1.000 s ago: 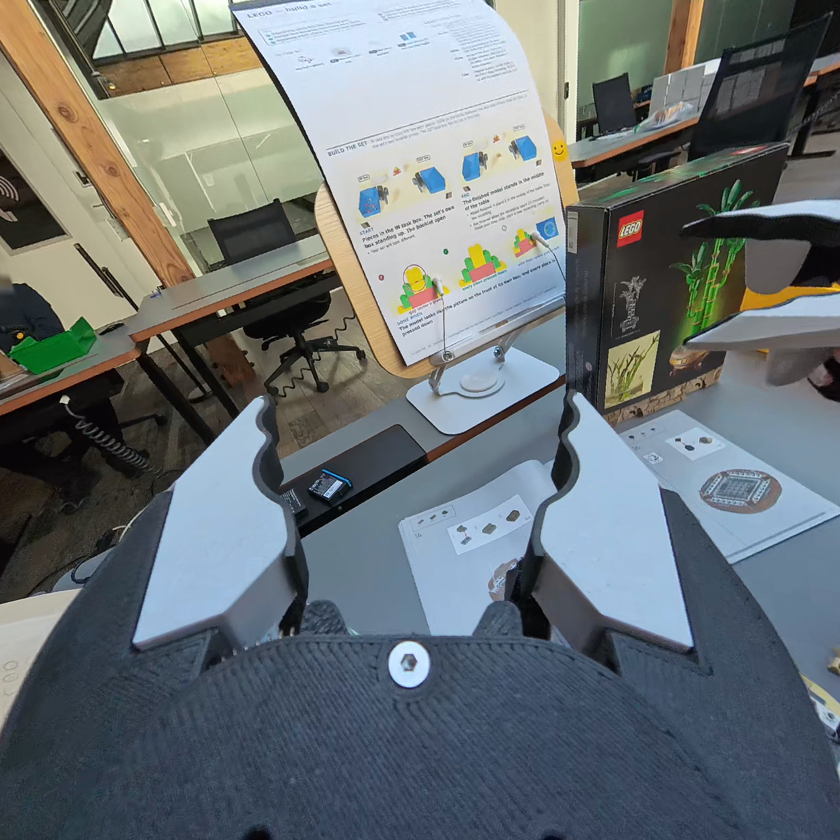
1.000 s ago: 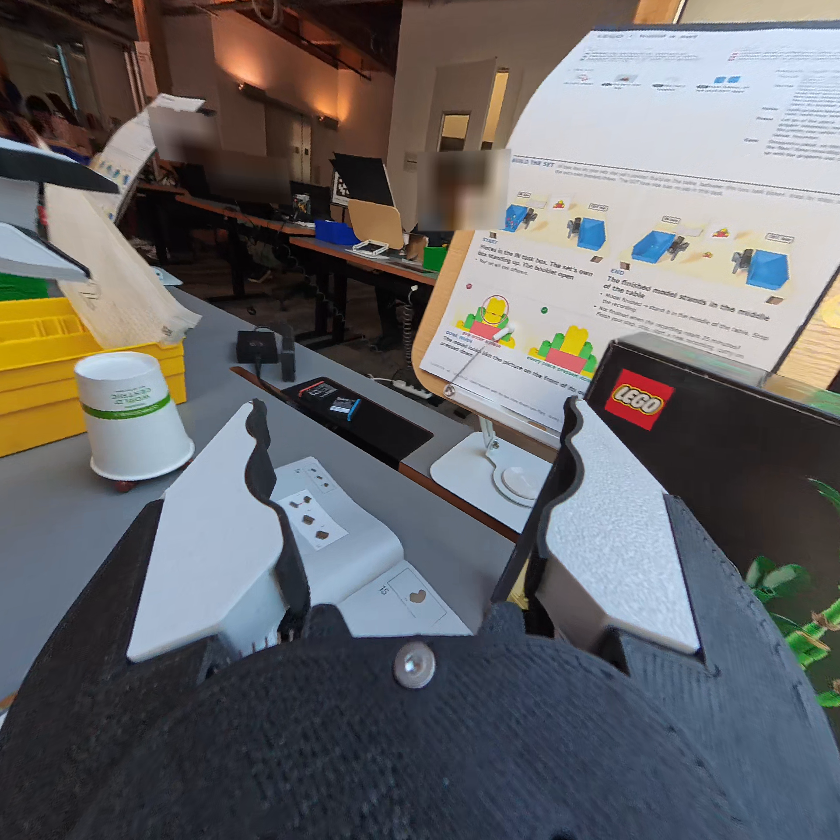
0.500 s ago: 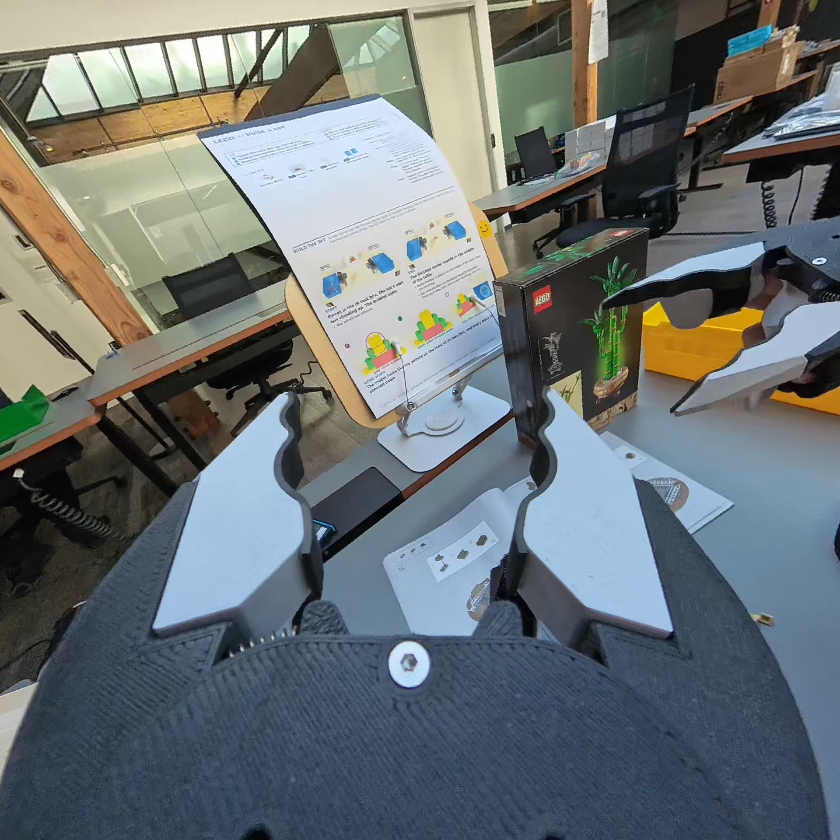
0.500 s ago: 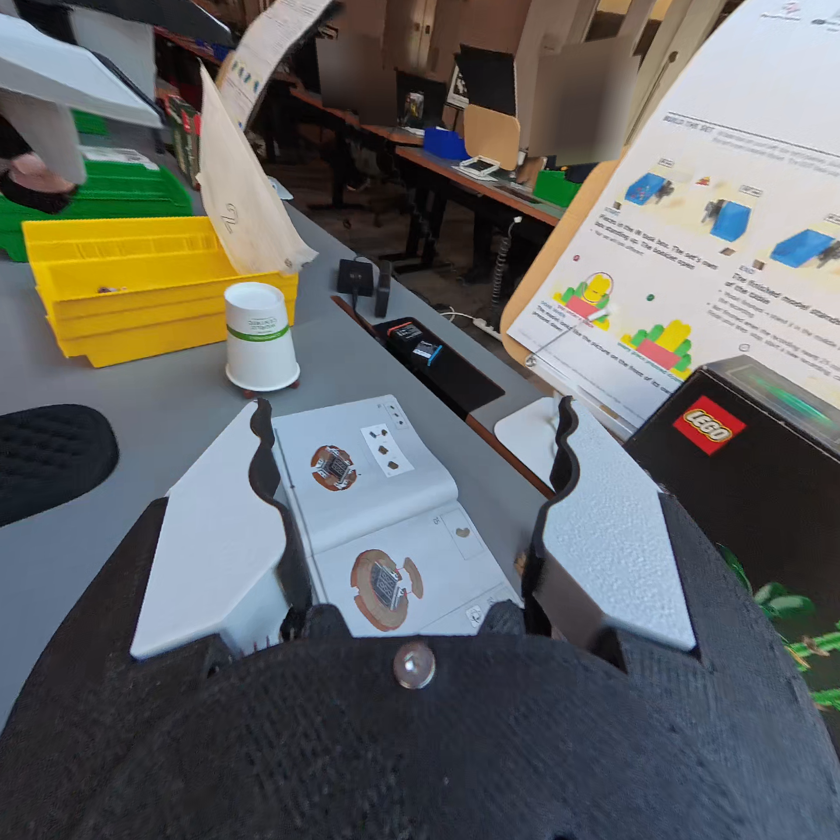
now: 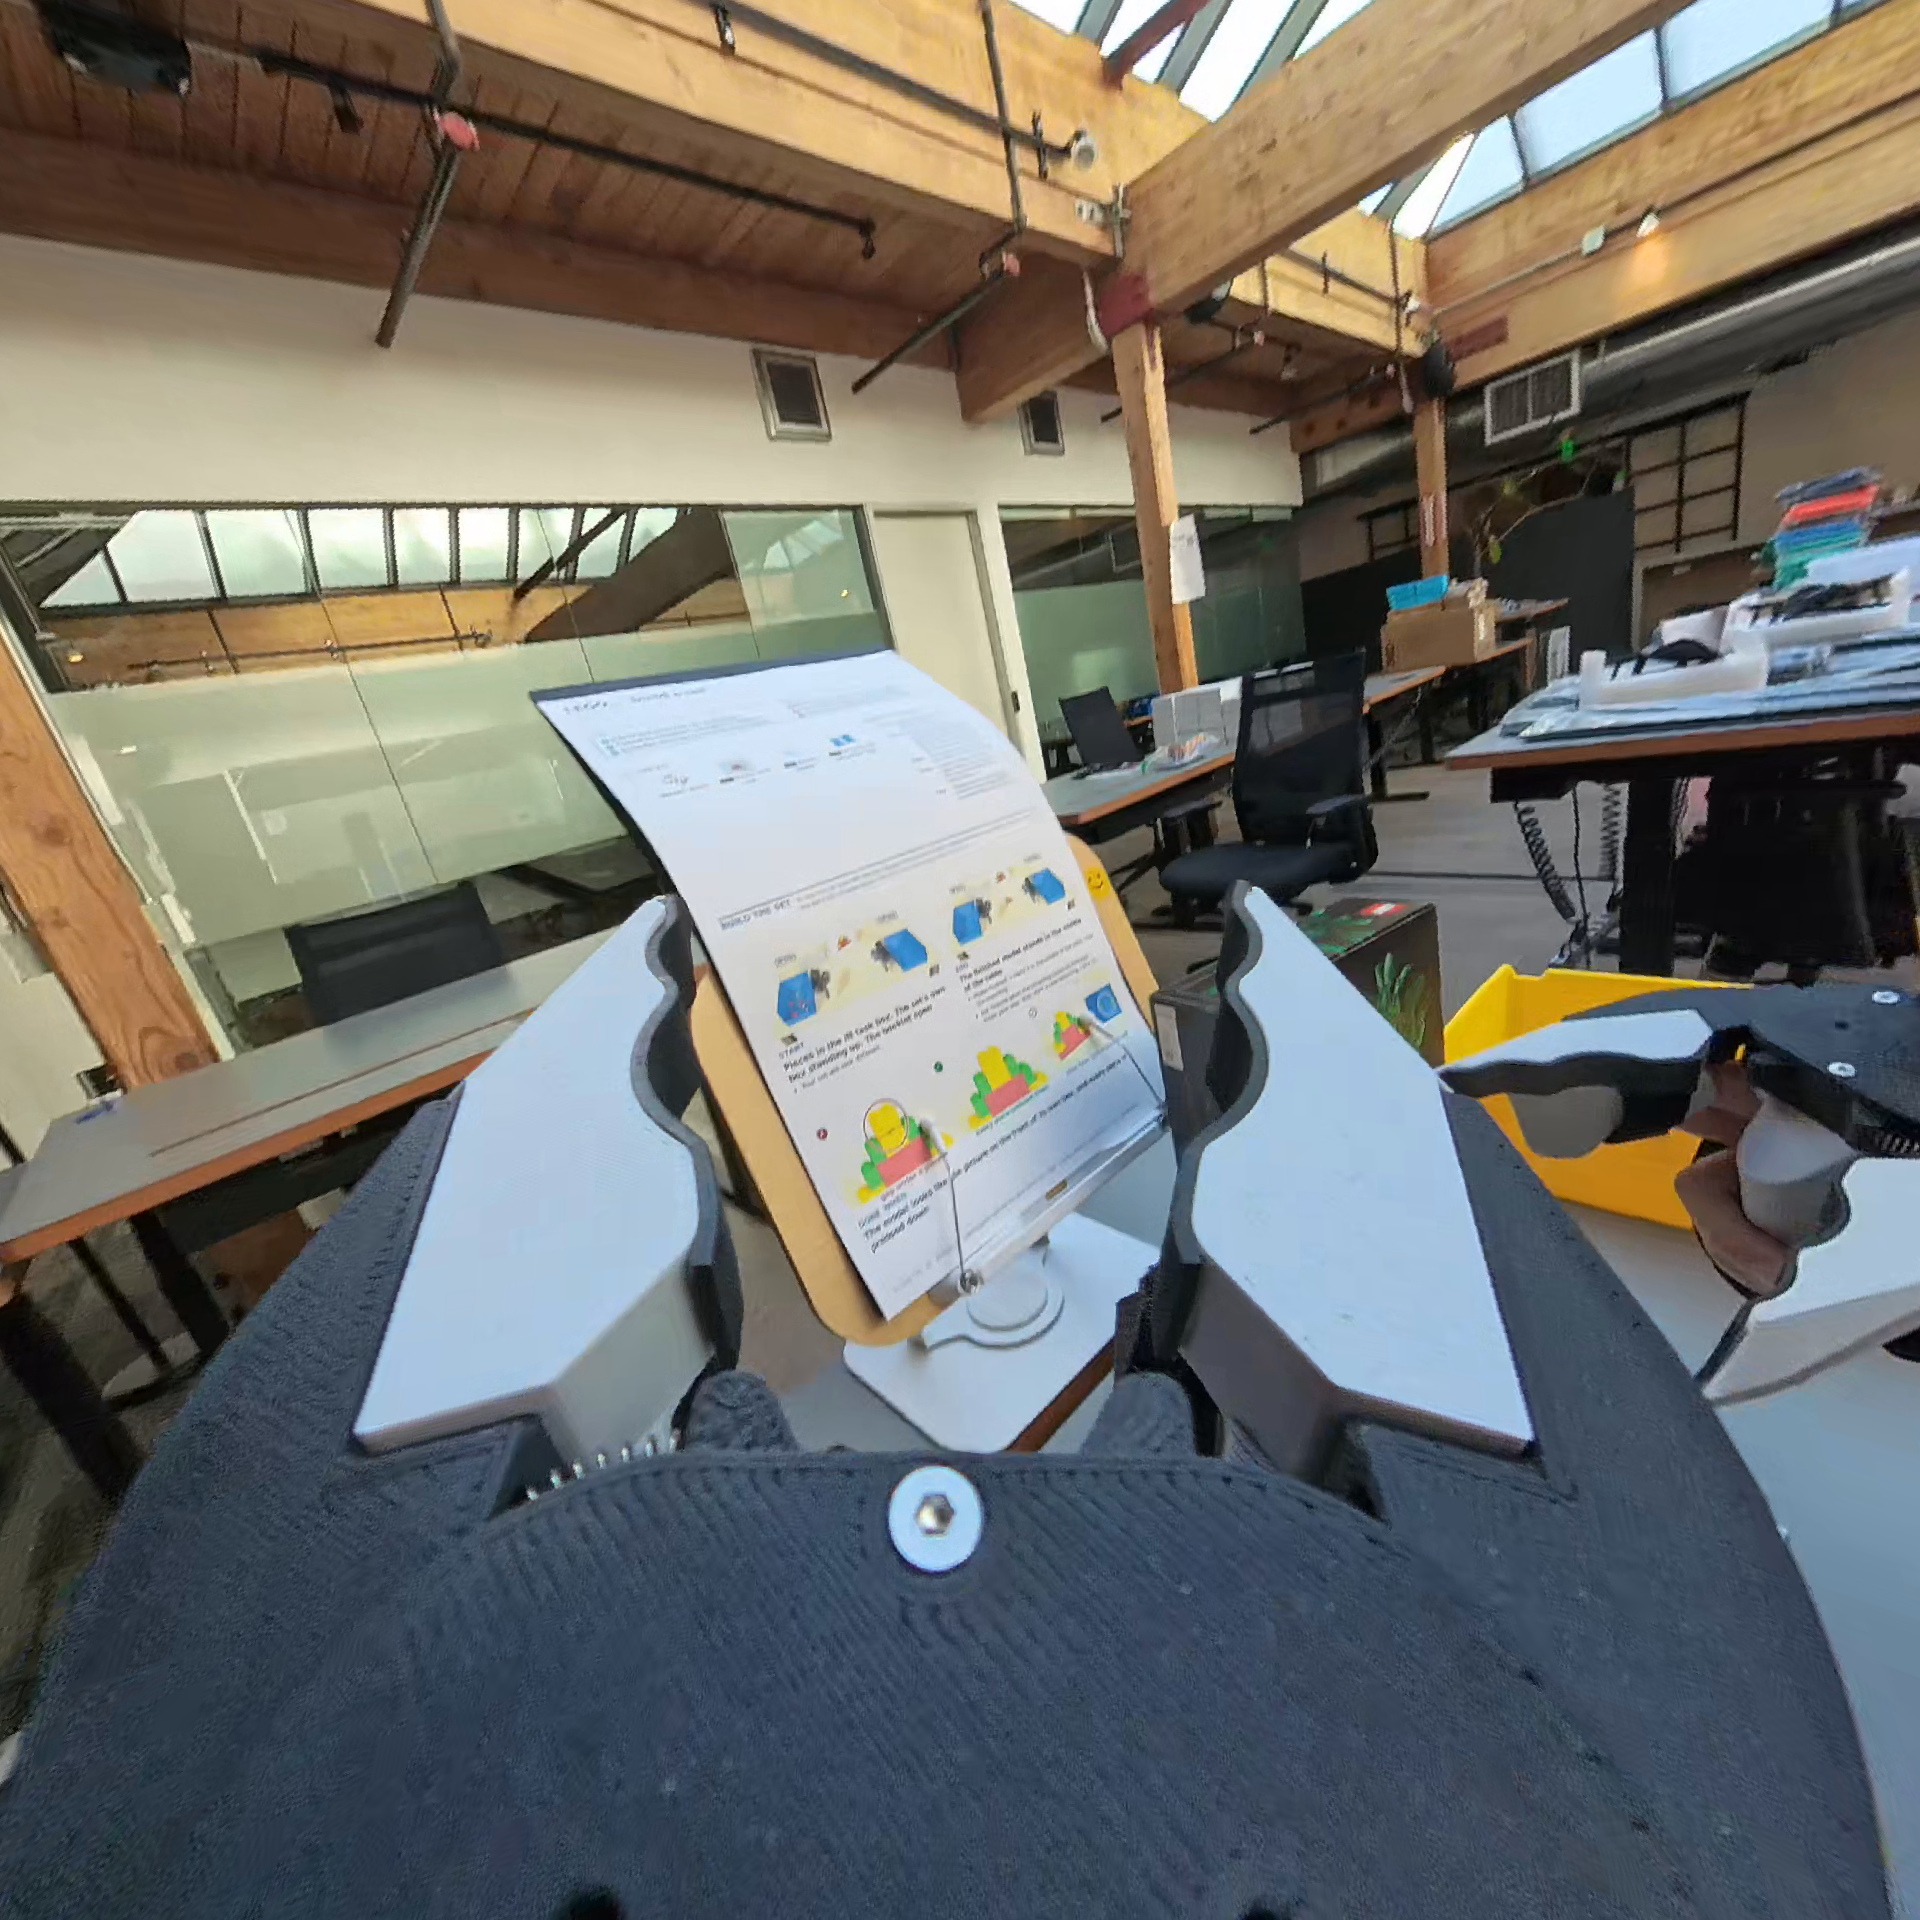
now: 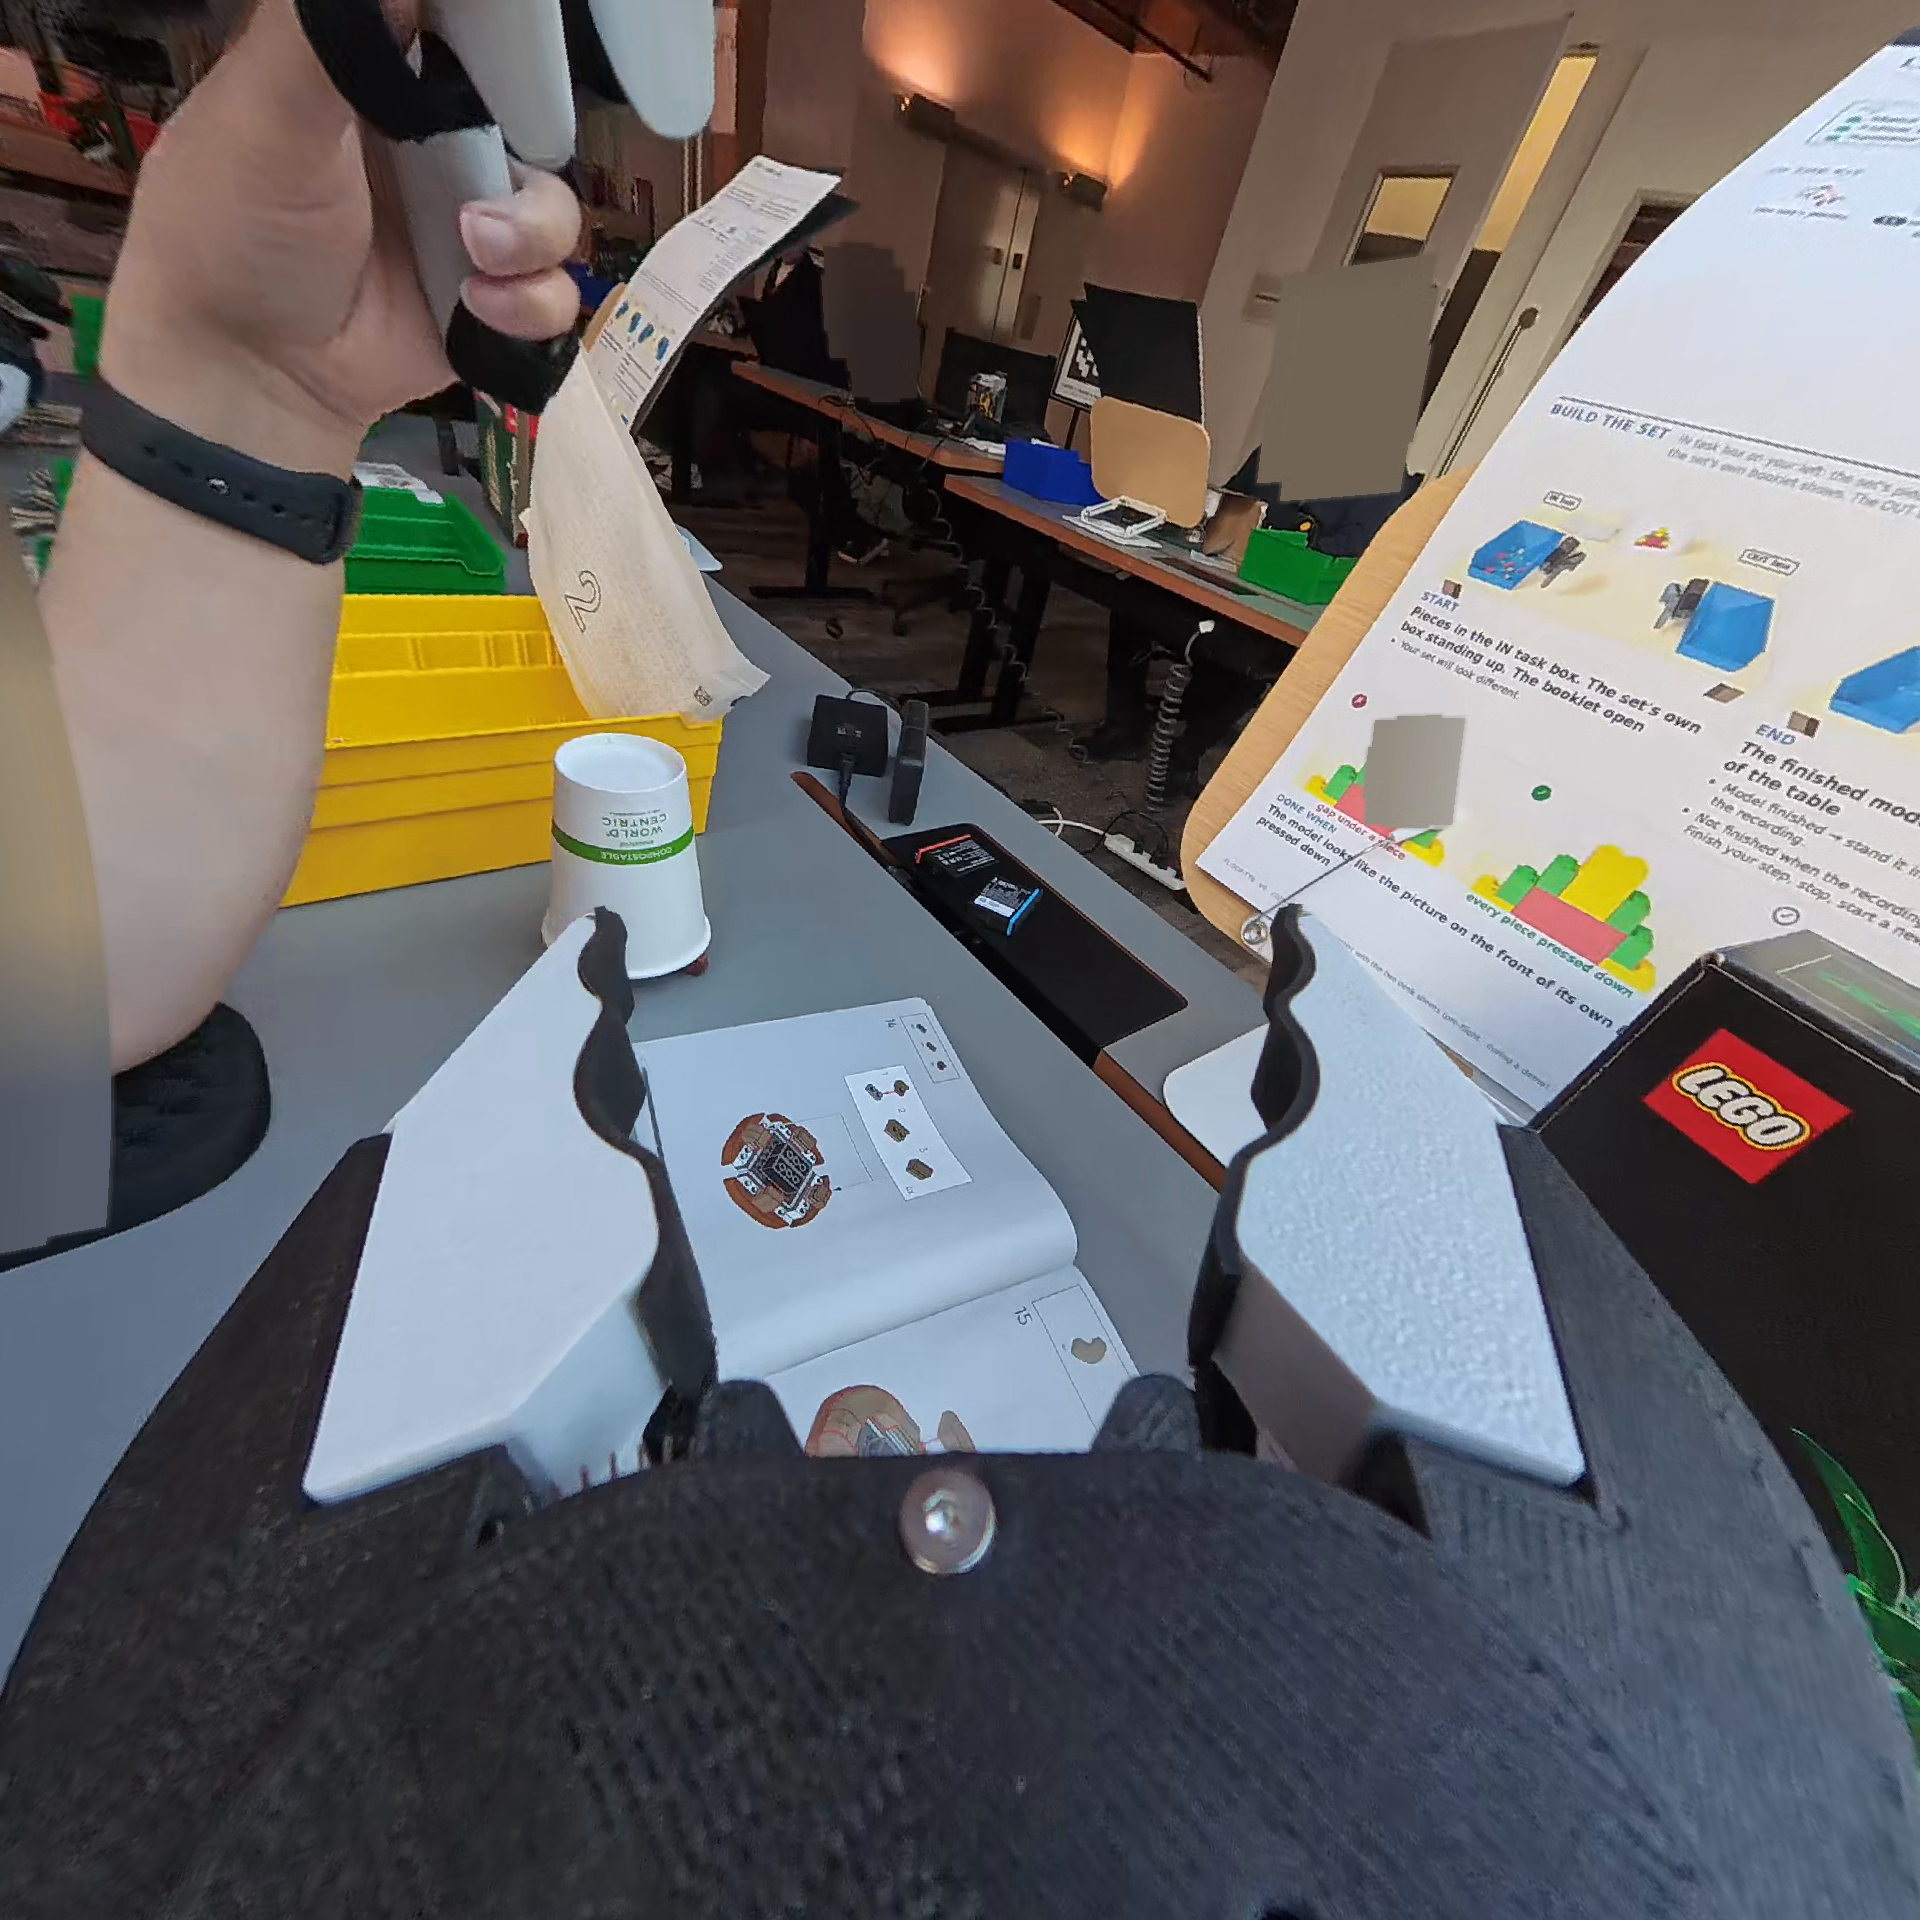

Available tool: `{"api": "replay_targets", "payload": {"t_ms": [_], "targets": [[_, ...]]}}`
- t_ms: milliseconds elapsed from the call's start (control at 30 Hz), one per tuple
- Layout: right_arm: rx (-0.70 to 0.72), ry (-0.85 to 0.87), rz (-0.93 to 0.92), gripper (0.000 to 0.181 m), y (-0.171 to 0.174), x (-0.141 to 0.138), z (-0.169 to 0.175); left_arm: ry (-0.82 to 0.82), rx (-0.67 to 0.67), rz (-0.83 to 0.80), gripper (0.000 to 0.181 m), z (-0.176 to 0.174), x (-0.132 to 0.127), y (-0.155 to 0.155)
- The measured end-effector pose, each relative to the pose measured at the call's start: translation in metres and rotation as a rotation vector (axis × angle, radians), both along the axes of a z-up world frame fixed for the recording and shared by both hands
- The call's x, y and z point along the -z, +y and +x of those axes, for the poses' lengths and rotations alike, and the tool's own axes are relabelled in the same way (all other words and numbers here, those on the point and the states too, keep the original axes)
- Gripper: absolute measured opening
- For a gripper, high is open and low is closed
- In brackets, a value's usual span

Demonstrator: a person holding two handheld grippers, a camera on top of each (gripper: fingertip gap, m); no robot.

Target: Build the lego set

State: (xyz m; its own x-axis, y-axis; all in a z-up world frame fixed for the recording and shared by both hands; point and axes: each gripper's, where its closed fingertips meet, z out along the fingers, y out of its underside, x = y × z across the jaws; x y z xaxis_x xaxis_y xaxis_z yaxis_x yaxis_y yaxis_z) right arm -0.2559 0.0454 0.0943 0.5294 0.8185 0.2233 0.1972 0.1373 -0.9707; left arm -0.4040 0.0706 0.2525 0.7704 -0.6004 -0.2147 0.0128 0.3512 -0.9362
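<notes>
My left gripper [image 5: 951,904] is open and empty, raised and pointing at the instruction sheet [image 5: 894,966] on its wooden stand. My right gripper [image 6: 945,925] is open and empty above the open building booklet [image 6: 862,1174], which lies flat on the grey table [image 6: 416,997]. The black Lego box [image 6: 1745,1143] stands upright just right of the right gripper; in the left wrist view [image 5: 1392,966] it is partly hidden behind my right finger. The right gripper also shows at the right edge of the left wrist view [image 5: 1579,1236]. No loose bricks are visible.
An upside-down white paper cup [image 6: 623,842] stands beyond the booklet, in front of stacked yellow bins [image 6: 447,707] holding a numbered paper bag [image 6: 613,603]. The hand [image 6: 260,260] holding the left gripper is at upper left. A black tray [image 6: 1039,945] with small devices lies at the table's far edge.
The left gripper has lifted and tilted up, so table and booklet dropped out of its view. The right gripper's view shifted onto the booklet. Both stay open.
</notes>
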Motion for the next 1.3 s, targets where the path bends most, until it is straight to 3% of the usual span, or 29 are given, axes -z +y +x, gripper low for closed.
{"api": "replay_targets", "payload": {"t_ms": [133,267,500,733,867,1033,1100,1300], "targets": [[0.034,-0.002,-0.003,0.121,0.008,0.001,0.008,-0.146,0.119,0.078,0.097,0.000,-0.018,0.006],[0.057,0.021,-0.011,0.121,0.014,-0.001,0.018,-0.167,0.225,0.044,0.099,0.016,-0.003,0.017],[0.095,0.026,0.011,0.121,0.018,-0.006,0.028,-0.110,0.207,-0.040,0.104,0.032,0.037,0.046],[0.111,0.020,-0.006,0.121,0.022,0.000,0.034,-0.107,0.176,-0.078,0.106,0.034,0.040,0.037],[0.117,0.017,0.008,0.121,0.020,-0.002,0.035,-0.068,0.138,-0.108,0.107,0.037,0.053,0.047],[0.090,0.034,0.009,0.121,0.018,-0.006,0.024,-0.076,0.214,0.010,0.105,0.062,0.016,0.046],[0.097,-0.001,0.006,0.122,0.020,0.001,0.023,-0.045,0.225,0.042,0.105,0.073,0.015,0.049],[0.119,0.020,0.035,0.124,0.017,-0.010,0.033,0.009,0.281,-0.008,0.107,0.095,0.062,0.051]]}}
